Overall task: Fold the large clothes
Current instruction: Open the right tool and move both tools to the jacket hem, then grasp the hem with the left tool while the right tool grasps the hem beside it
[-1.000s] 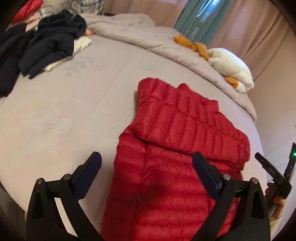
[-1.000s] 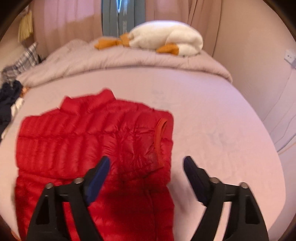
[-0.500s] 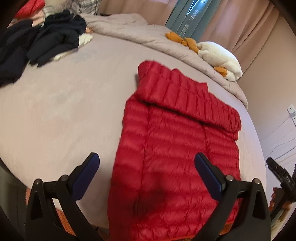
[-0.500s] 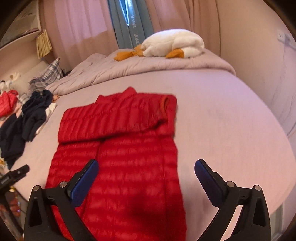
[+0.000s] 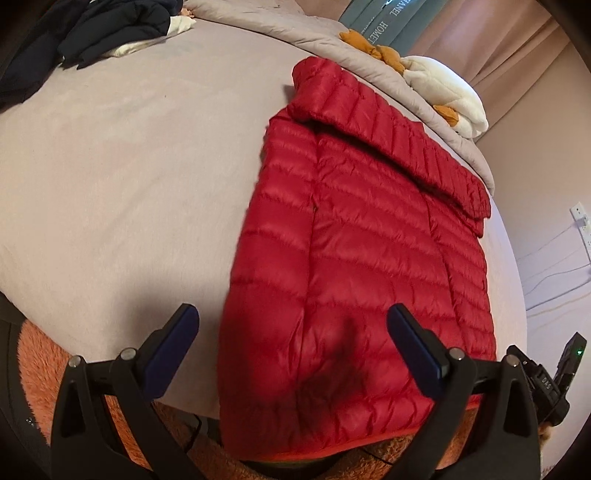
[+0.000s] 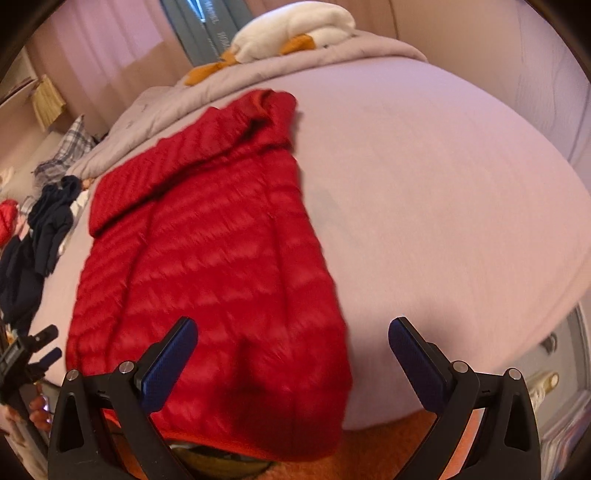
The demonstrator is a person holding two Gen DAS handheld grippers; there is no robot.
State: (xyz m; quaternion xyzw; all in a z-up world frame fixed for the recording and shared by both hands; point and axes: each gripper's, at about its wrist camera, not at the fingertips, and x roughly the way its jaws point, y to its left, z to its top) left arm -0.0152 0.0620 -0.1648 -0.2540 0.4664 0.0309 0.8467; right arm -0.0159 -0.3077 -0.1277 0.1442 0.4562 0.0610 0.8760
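Observation:
A red quilted down jacket (image 5: 362, 258) lies flat on the bed, sleeves folded across its top, its hem hanging over the near edge. It also shows in the right wrist view (image 6: 207, 266). My left gripper (image 5: 291, 347) is open and empty, held above the jacket's hem near its left side. My right gripper (image 6: 291, 354) is open and empty, held above the hem near the jacket's right edge. Each gripper shows at the edge of the other's view.
The bed (image 5: 110, 177) has a mauve sheet. A pile of dark clothes (image 5: 103, 26) lies at its far left. A white and orange plush goose (image 5: 443, 88) rests on the rolled duvet (image 6: 332, 59) at the head. An orange rug (image 5: 40, 354) lies below the near edge.
Both grippers have pulled back toward the foot of the bed and risen. The jacket's whole length and hem have come into view. Both stay open.

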